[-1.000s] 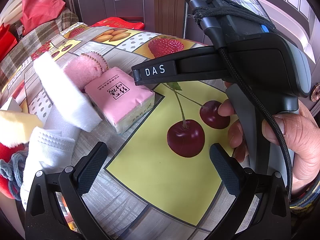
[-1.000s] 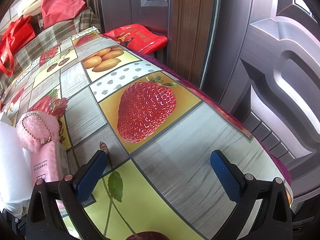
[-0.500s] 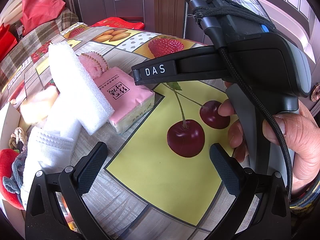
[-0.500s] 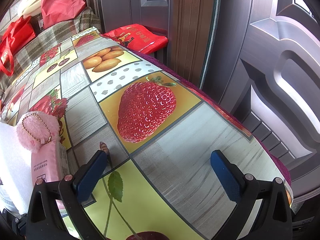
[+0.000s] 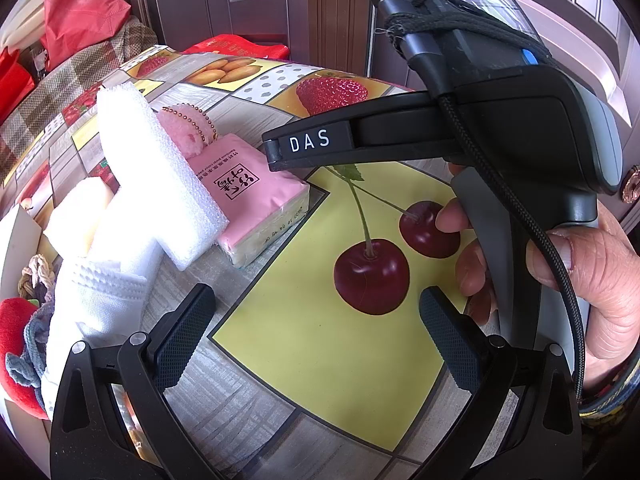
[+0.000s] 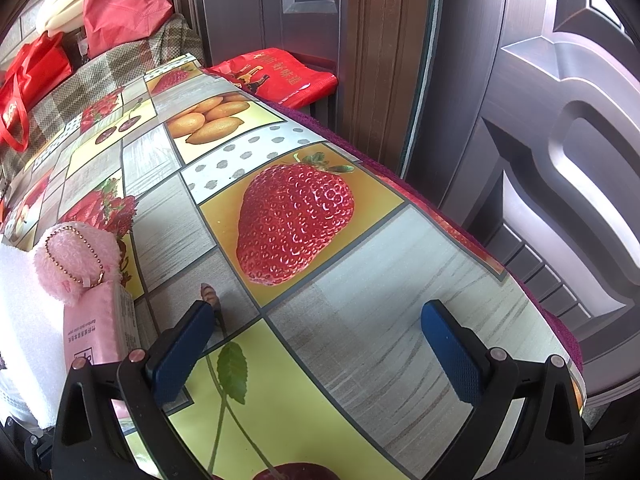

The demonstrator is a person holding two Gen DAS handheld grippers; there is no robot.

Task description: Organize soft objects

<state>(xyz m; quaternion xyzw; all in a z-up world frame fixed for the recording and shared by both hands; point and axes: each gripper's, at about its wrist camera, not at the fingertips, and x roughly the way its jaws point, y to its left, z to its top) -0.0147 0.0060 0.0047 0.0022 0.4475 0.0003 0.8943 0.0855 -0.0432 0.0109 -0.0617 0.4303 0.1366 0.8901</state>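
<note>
Your fruit-printed vinyl tablecloth (image 5: 328,360) fills both views. The soft pile lies up and left of your left gripper (image 5: 316,336): a white foam block (image 5: 160,176), long axis running away from you, leans on a pink tissue pack (image 5: 256,196) and fluffy pink pompom (image 5: 180,132). Both grippers' fingers are spread, empty; your left is nearer than the right gripper (image 6: 320,348).

Foam block (image 5: 160,176) leans on tissue pack (image 5: 256,200), pompom (image 5: 188,132) behind.
</note>
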